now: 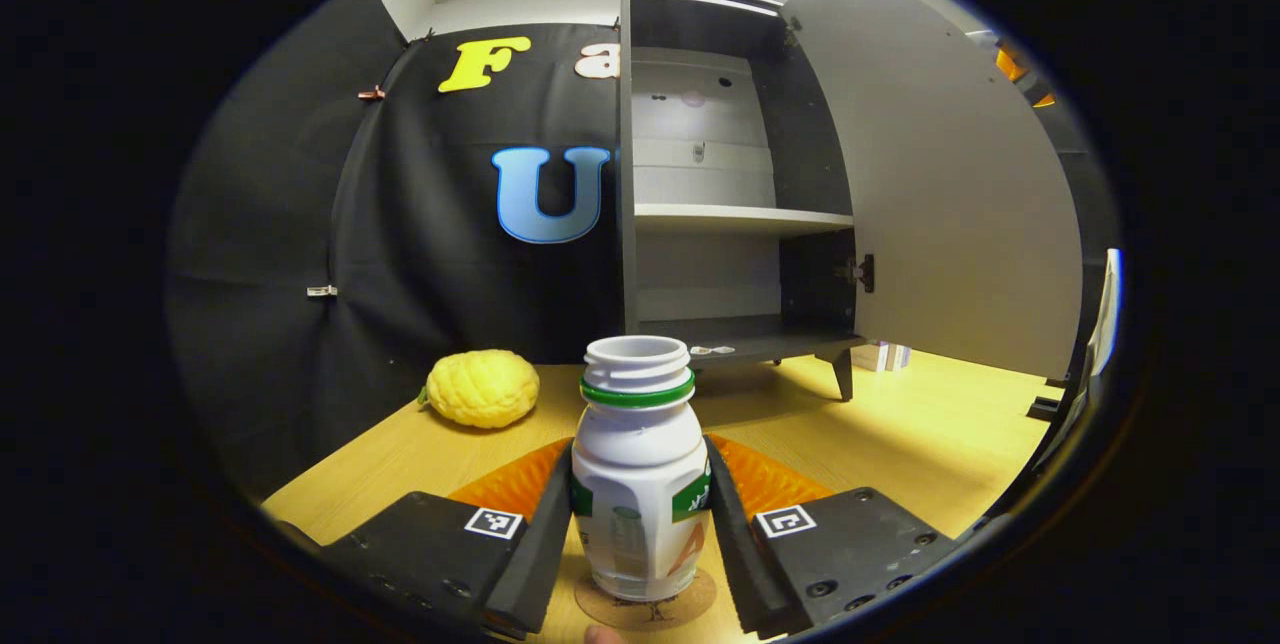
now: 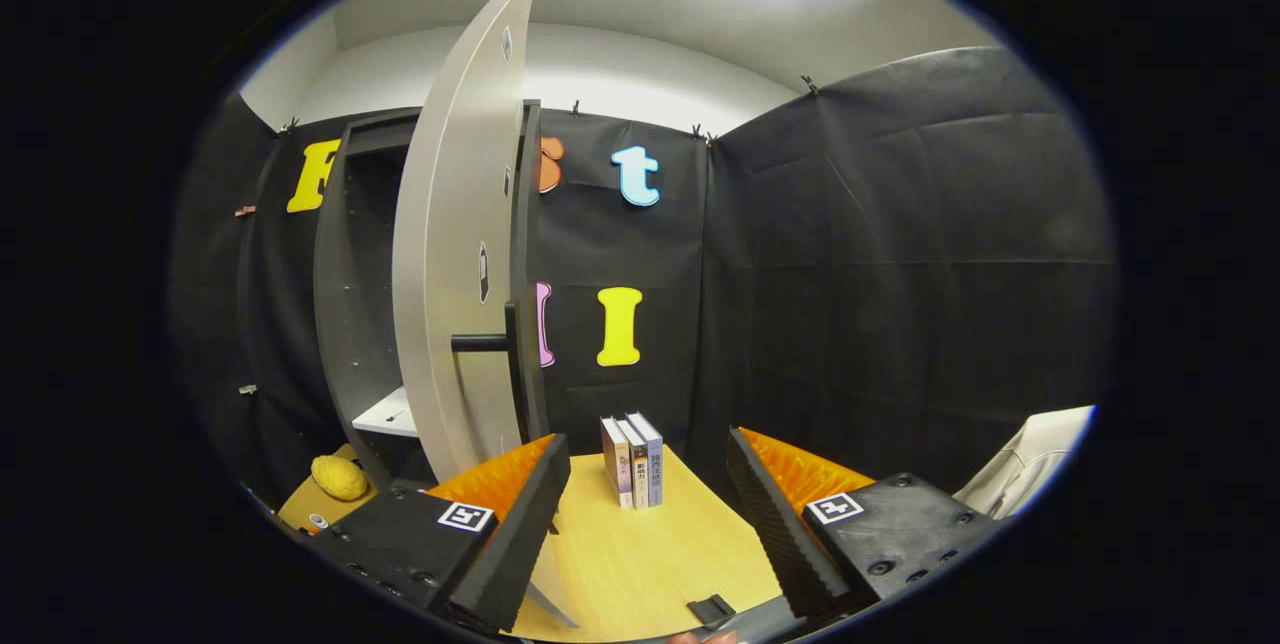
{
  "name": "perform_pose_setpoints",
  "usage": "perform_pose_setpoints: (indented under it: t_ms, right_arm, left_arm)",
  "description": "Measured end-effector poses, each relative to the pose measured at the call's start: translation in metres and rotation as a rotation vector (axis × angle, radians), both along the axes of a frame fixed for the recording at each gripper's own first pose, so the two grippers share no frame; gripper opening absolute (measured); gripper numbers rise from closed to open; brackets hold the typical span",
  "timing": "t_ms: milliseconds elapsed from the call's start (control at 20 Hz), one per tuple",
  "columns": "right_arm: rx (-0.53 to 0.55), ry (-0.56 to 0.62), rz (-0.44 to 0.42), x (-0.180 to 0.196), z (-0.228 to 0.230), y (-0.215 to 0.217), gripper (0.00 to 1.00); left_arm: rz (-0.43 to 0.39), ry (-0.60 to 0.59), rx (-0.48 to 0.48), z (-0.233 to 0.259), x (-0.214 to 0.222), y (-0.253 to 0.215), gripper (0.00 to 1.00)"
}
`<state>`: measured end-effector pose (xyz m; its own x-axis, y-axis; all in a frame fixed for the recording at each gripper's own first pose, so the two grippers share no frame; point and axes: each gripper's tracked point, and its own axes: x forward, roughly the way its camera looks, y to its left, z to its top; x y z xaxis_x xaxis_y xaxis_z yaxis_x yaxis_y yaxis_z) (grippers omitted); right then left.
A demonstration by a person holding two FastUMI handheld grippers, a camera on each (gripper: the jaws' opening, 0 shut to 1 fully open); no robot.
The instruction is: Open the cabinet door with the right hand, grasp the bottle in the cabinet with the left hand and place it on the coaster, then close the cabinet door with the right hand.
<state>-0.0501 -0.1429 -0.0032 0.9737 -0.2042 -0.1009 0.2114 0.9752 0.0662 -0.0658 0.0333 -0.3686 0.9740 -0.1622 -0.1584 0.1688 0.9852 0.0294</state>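
A white bottle [image 1: 640, 484] with a green ring under its open neck stands upright on a round cork coaster [image 1: 645, 609] on the wooden table. My left gripper [image 1: 640, 534] is shut on the bottle, one finger against each side of its body. Behind it the grey cabinet [image 1: 730, 214] stands open with bare shelves, its door [image 1: 940, 184] swung out to the right. In the right gripper view the door [image 2: 455, 274] shows edge-on at the left with its dark bar handle [image 2: 480, 342]. My right gripper [image 2: 650, 514] is open just right of the door's lower edge, holding nothing.
A bumpy yellow fruit [image 1: 483, 387] lies on the table [image 1: 900, 434] left of the cabinet. Three books [image 2: 632, 459] stand upright against the booth wall ahead of the right gripper. Pale fabric [image 2: 1030, 454] shows at the right edge.
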Motion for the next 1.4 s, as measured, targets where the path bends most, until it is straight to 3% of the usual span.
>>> perform_pose_setpoints:
  t_ms: [200, 450, 700, 1100, 1400]
  right_arm:
    - [-0.023, 0.01, 0.002, 0.002, -0.004, 0.004, 0.98]
    - [-0.005, 0.016, -0.003, 0.002, -0.009, 0.003, 0.98]
    - [-0.007, 0.009, 0.005, 0.001, -0.009, 0.001, 0.98]
    - [0.042, -0.002, 0.019, 0.009, -0.009, -0.007, 0.99]
    - [0.076, -0.031, 0.05, 0.028, -0.003, -0.01, 0.98]
  left_arm:
    - [0.029, 0.025, -0.013, -0.003, -0.001, 0.009, 0.73]
    - [-0.002, 0.046, 0.002, -0.004, -0.004, 0.004, 0.75]
    - [-0.022, 0.058, 0.02, 0.008, -0.01, -0.002, 0.95]
    - [0.067, 0.017, 0.026, 0.091, 0.005, 0.007, 0.95]
    - [0.145, 0.03, -0.029, 0.18, 0.018, 0.009, 0.95]
